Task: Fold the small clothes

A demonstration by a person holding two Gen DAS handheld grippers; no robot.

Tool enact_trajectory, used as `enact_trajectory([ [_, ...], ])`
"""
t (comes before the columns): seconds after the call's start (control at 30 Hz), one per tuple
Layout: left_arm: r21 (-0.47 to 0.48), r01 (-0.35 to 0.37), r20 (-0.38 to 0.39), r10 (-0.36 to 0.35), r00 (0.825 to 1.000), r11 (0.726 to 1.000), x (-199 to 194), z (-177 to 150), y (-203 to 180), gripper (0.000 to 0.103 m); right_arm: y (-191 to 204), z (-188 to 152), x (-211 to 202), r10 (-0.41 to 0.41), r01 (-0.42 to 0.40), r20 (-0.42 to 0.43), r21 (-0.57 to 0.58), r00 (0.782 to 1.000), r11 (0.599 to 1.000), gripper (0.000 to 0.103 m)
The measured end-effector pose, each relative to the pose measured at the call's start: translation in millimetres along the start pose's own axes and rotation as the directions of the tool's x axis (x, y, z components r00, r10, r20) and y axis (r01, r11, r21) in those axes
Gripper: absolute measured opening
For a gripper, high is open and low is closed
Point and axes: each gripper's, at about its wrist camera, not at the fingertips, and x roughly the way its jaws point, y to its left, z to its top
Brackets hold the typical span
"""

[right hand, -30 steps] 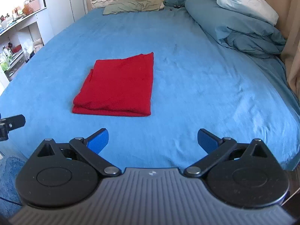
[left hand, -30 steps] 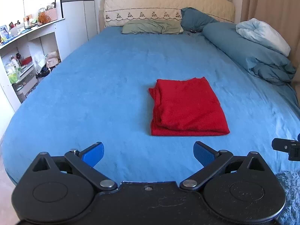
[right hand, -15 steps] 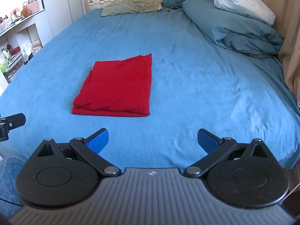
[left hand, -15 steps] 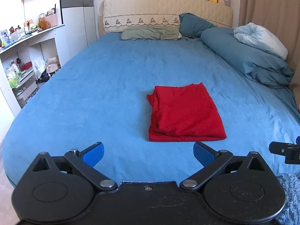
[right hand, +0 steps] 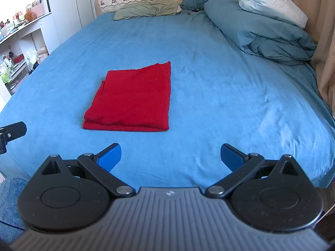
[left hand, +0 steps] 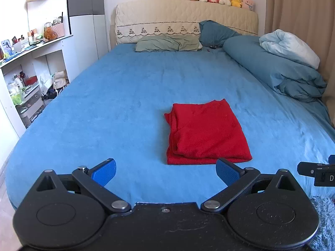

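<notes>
Folding appeared finished: the red garment (left hand: 206,132) lay as a flat rectangle on the bed (left hand: 117,104), just ahead of the left gripper (left hand: 165,172) and ahead-left of the right gripper (right hand: 170,156). Both jaws were spread wide, empty. Withdrawal or another garment seemed called for next.

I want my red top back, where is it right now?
The folded red garment lies flat on the blue bed sheet, near the foot of the bed, just beyond both open grippers, far from the pillows.
</notes>
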Motion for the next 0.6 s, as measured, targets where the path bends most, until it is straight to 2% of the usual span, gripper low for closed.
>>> enact_trajectory([
  [0.6, -0.013, 0.000, 0.012, 0.000, 1.000, 1.000, -6.0, 4.0, -4.4, 0.103, 0.7, 0.2, -0.4, 0.004, -0.004, -0.003, 0.003, 1.000, 1.000, 0.103],
])
